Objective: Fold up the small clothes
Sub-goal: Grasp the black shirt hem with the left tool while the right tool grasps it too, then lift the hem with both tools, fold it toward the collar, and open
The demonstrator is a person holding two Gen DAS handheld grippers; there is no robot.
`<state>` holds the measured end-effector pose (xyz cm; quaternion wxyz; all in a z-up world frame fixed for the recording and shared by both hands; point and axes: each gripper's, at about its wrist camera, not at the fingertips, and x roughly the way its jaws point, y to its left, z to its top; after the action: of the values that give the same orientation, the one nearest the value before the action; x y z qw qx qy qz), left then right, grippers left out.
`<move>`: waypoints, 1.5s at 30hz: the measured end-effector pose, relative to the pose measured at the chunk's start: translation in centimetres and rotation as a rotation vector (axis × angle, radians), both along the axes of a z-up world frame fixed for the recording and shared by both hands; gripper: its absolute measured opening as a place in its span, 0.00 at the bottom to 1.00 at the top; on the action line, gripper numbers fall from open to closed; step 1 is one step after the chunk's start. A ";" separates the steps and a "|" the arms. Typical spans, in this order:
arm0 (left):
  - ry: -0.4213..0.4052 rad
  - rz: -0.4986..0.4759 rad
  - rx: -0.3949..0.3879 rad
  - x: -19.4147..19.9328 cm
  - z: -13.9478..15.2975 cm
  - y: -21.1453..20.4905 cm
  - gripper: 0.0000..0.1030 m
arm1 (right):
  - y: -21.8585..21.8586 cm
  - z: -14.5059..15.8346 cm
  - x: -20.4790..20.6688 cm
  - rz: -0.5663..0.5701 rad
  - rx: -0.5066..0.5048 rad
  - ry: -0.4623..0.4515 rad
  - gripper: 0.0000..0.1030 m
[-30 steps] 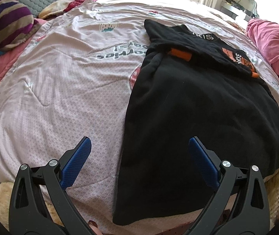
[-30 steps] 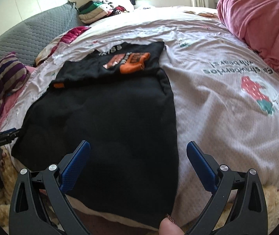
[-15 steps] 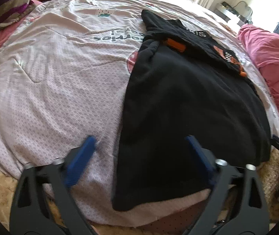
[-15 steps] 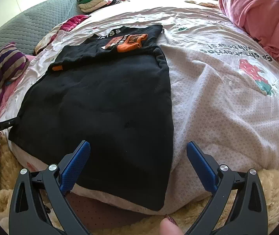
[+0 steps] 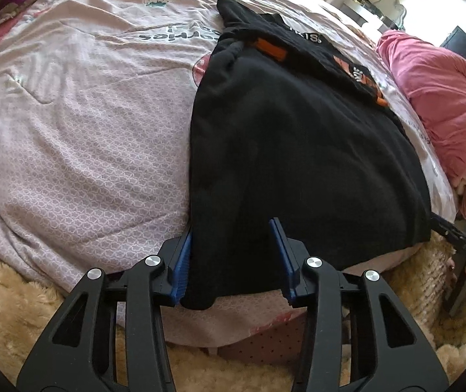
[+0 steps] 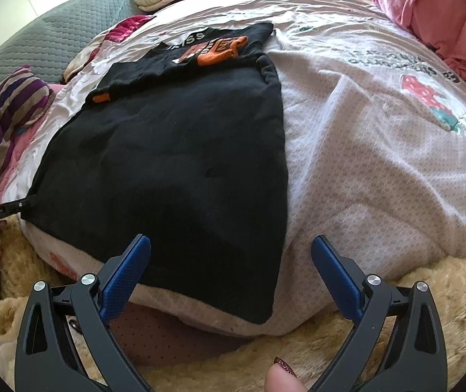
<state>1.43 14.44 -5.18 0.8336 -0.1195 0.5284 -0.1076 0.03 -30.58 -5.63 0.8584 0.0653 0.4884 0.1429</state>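
At bed edge, your left gripper (image 5: 231,258) is closing w/ the black garment's (image 5: 298,150) near left corner between its blue pads, not yet pinched. Your right gripper (image 6: 231,276) is wide open over the right corner, holding nothing. Garment lies flat on pink quilt (image 6: 379,150); beyond, a pink blanket (image 6: 435,13).

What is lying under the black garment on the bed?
Under the black fleece garment lies the pale pink patterned quilt, visible all around it. At the far end it rests over a black printed shirt with orange patches. What the garment covers of both cannot be seen.
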 end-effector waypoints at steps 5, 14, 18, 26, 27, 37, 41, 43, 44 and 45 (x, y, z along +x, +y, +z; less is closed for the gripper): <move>-0.012 0.004 -0.007 0.2 0.1 -0.1 0.33 | -0.1 -0.1 -0.1 0.017 0.030 0.013 0.74; -0.004 -0.002 -0.022 0.6 -0.1 0.0 0.31 | 0.0 -0.7 -0.5 0.061 -0.036 0.030 0.38; -0.016 0.027 -0.034 0.9 -0.1 0.3 0.16 | -0.6 0.0 -1.2 0.061 -0.053 -0.002 0.13; -0.065 0.044 -0.108 1.0 1.7 1.4 0.04 | -1.4 3.3 -1.8 0.081 0.031 -0.109 0.07; -0.077 0.045 -0.108 0.9 2.1 1.4 0.03 | -1.4 4.1 -1.8 0.083 0.035 -0.137 0.07; -0.221 0.047 -0.120 3.2 7.8 2.0 0.03 | -1.2 10.1 0.9 0.070 0.078 -0.340 0.07; -0.253 0.050 -0.114 4.7 9.1 1.8 0.03 | -1.4 11.2 2.6 0.037 0.085 -0.375 0.07; -0.268 0.053 -0.116 5.4 9.6 1.9 0.03 | -1.5 11.7 3.5 0.024 0.083 -0.392 0.07; -0.275 0.055 -0.113 6.0 9.9 1.9 0.03 | -1.5 11.8 3.8 0.017 0.083 -0.398 0.07; -0.281 0.057 -0.112 6.3 10.1 2.0 0.03 | -1.5 12.1 4.3 0.007 0.086 -0.404 0.07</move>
<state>7.70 16.39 4.95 0.8941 -0.1646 0.3960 -0.1291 4.31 -32.11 6.44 0.9348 0.0703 0.2998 0.1767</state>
